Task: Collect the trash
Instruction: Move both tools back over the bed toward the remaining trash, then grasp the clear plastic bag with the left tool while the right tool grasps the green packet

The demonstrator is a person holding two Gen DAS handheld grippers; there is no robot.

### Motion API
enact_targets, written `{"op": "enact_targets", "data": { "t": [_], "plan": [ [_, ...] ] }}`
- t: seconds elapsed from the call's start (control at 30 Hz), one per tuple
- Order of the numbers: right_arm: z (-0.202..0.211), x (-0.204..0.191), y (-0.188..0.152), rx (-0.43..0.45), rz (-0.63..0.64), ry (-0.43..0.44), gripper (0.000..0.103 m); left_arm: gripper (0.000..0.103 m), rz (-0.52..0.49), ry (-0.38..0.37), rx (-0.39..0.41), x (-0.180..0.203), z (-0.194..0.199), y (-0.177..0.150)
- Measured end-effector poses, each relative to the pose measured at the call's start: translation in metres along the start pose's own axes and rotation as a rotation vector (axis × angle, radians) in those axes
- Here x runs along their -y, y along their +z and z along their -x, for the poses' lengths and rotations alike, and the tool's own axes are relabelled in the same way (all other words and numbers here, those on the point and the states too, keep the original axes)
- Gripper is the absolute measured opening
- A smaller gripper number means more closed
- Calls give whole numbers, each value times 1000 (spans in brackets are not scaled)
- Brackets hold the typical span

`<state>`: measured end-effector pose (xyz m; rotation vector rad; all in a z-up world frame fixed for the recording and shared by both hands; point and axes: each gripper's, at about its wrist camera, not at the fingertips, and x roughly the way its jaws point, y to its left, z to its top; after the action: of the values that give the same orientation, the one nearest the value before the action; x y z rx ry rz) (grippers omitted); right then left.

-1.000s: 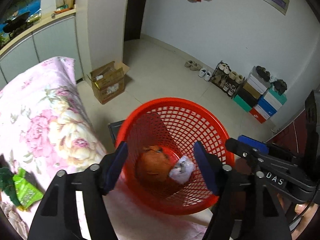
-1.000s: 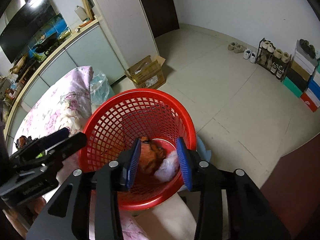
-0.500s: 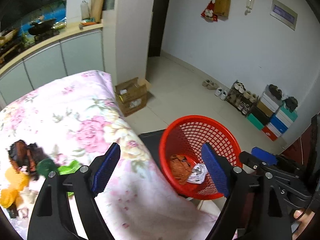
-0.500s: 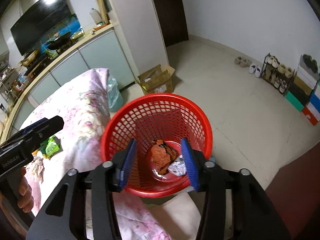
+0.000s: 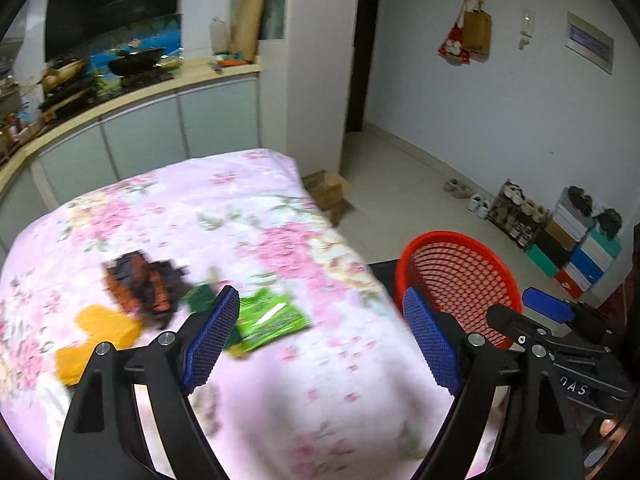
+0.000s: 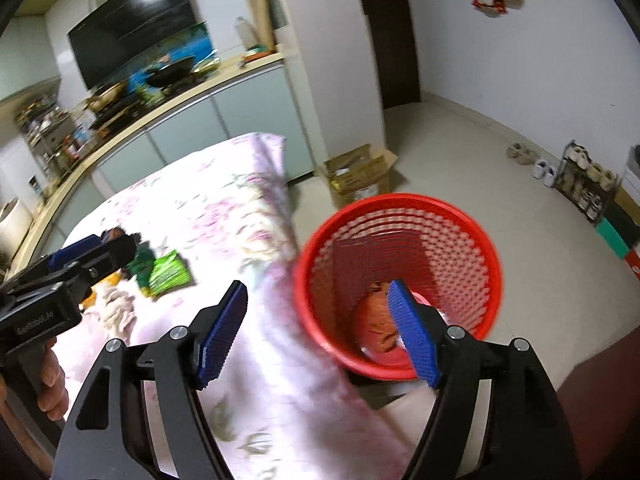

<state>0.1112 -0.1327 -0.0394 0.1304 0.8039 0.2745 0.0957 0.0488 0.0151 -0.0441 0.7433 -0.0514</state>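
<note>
A red mesh basket (image 5: 452,276) stands on the floor beside a table under a pink floral cloth (image 5: 240,208). Inside the basket (image 6: 460,240) lies a crumpled orange wrapper (image 6: 376,316). On the cloth lie a green packet (image 5: 272,316), a dark brown-and-orange wrapper (image 5: 140,284), a dark green scrap (image 5: 200,296) and a yellow piece (image 5: 96,332). My left gripper (image 5: 320,304) hangs open above the cloth, just right of the green packet, with nothing between its fingers. My right gripper (image 6: 316,292) hovers over the table edge and basket rim; its jaws are opening and empty.
An open cardboard box (image 6: 360,176) sits on the floor behind the basket. A shoe rack (image 5: 520,212) and stacked shoe boxes (image 5: 576,252) line the right wall. A cluttered kitchen counter (image 5: 140,92) runs behind the table. A hand (image 6: 48,380) grips the left tool.
Both grippers have swung away from above the basket, leftward over the table. The right jaws have spread much wider; the left jaws widened a little. The trash on the cloth has come into view.
</note>
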Motion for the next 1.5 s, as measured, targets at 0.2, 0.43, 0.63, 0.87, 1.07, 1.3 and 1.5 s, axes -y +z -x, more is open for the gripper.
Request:
{"op": "enact_targets", "data": {
  "t": [0.2,0.43,0.63,0.87,1.07,1.3,1.5],
  "plan": [
    [-9,-33,-3,-21,28,53,70,81,41,81,-1,-43,20,-16],
    [-17,-62,-7,-41,62,87,70,81,119,146,19,-102,48,-27],
    [-23,-71,-11,-57,75,96,70,81,198,219,38,-152,67,-34],
    [-31,-74,-12,-78,81,99,70,81,263,184,1,-171,70,-56],
    [-37,-73,-12,-88,80,103,70,82,203,79,-32,-135,63,-75],
    [-48,-81,-8,-97,106,113,70,82,137,62,-116,-105,34,-97],
    [-71,-100,-3,-122,163,119,70,75,115,73,-142,-101,23,-108]
  ]
}}
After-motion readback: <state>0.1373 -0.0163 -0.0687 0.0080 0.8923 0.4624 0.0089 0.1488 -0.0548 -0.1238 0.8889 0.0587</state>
